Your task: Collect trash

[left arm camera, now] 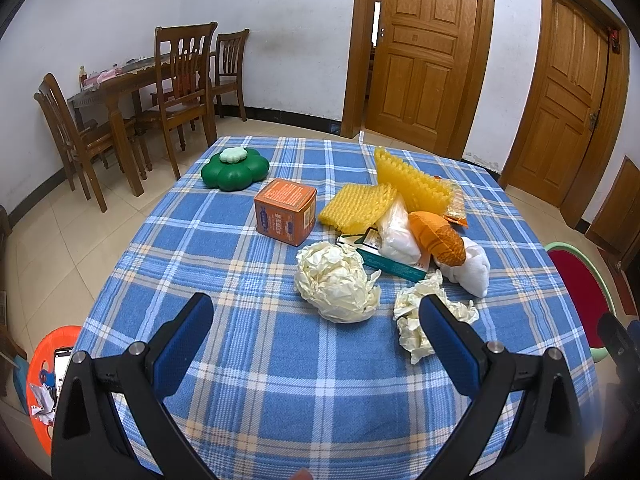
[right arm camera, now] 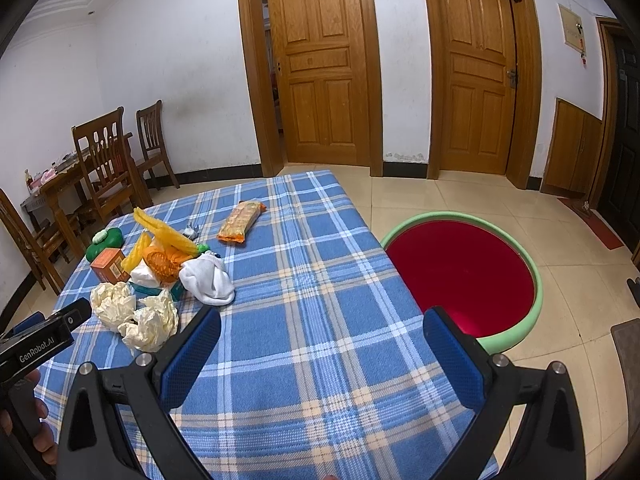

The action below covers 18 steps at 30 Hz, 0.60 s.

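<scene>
Blue-white-beige plaid woven tablecloth (left arm camera: 248, 360); cream crumpled paper ball (left arm camera: 336, 286); orange cardboard box (left arm camera: 285, 212); yellow ridged foam sheet (left arm camera: 408, 182); dark green flower-shaped container (left arm camera: 234, 169) at 11 o'clock; red basin with mint-green rim (right arm camera: 538, 280).

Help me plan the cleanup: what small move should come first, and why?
Probably ease the open left hand-held gripper forward around the large crumpled paper ball: it lies nearest, just ahead of the fingertips, and nothing is held yet.

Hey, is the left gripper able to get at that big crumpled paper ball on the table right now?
Probably yes. The left gripper is open, and the big crumpled paper ball lies just ahead on the tablecloth with nothing between them.
</scene>
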Tool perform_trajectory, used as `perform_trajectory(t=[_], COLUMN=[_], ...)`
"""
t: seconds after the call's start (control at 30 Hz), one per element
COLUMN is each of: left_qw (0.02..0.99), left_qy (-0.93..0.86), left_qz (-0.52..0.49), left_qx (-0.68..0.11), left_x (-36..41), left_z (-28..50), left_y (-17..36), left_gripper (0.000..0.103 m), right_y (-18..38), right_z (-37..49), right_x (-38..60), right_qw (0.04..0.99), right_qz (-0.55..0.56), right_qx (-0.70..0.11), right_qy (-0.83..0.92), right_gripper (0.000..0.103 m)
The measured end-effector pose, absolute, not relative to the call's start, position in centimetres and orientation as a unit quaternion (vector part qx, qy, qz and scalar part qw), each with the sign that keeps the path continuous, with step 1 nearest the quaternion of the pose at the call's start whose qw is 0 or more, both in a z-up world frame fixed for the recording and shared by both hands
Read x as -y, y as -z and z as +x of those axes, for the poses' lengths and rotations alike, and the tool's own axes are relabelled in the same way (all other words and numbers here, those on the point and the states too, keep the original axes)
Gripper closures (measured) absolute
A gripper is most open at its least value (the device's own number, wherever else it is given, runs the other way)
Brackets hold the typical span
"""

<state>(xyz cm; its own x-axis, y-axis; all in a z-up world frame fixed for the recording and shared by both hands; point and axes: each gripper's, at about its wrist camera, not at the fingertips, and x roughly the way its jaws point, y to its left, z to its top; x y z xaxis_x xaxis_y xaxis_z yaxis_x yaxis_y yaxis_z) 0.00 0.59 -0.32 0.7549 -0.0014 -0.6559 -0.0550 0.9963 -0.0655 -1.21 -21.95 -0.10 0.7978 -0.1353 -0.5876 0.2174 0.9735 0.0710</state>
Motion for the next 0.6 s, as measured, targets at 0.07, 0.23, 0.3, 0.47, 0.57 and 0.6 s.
perform_trajectory(t=[0.07, 0.23, 0.3, 0.47, 0.57, 0.6], left_qw=[0.936, 0.936, 0.935, 0.933, 0.932, 0.932], left_qy=[-0.014, -0.015, -0.015, -0.017, -0.019, -0.021], left_qz=[-0.040, -0.041, -0.041, -0.044, -0.046, -0.046], left_qx=[-0.350, -0.350, -0.351, -0.356, -0.358, -0.358], left_x=[-0.6, -0.9, -0.9, -1.6, -2.0, -2.1], left_z=[0.0, 0.0, 0.0, -0.5, -0.2, 0.0], left_y=[0.4, 0.5, 0.5, 1.3, 1.3, 1.2], left_gripper=[0.001, 0.001, 0.001, 0.001, 0.001, 0.001], right_y=[0.3, 0.2, 0.2, 0.4, 0.6, 0.7], right_z=[-1.3, -1.1, -1.1, -1.1, -1.0, -1.0], right_x=[21.9, 21.9, 21.8, 21.7, 21.6, 21.6], right_qw=[0.946, 0.945, 0.945, 0.945, 0.944, 0.944], right_qz=[0.068, 0.068, 0.067, 0.065, 0.070, 0.071], right_qx=[-0.304, -0.305, -0.305, -0.306, -0.309, -0.310], right_qy=[0.093, 0.093, 0.093, 0.093, 0.088, 0.088], right_gripper=[0.000, 0.000, 0.000, 0.000, 0.000, 0.000])
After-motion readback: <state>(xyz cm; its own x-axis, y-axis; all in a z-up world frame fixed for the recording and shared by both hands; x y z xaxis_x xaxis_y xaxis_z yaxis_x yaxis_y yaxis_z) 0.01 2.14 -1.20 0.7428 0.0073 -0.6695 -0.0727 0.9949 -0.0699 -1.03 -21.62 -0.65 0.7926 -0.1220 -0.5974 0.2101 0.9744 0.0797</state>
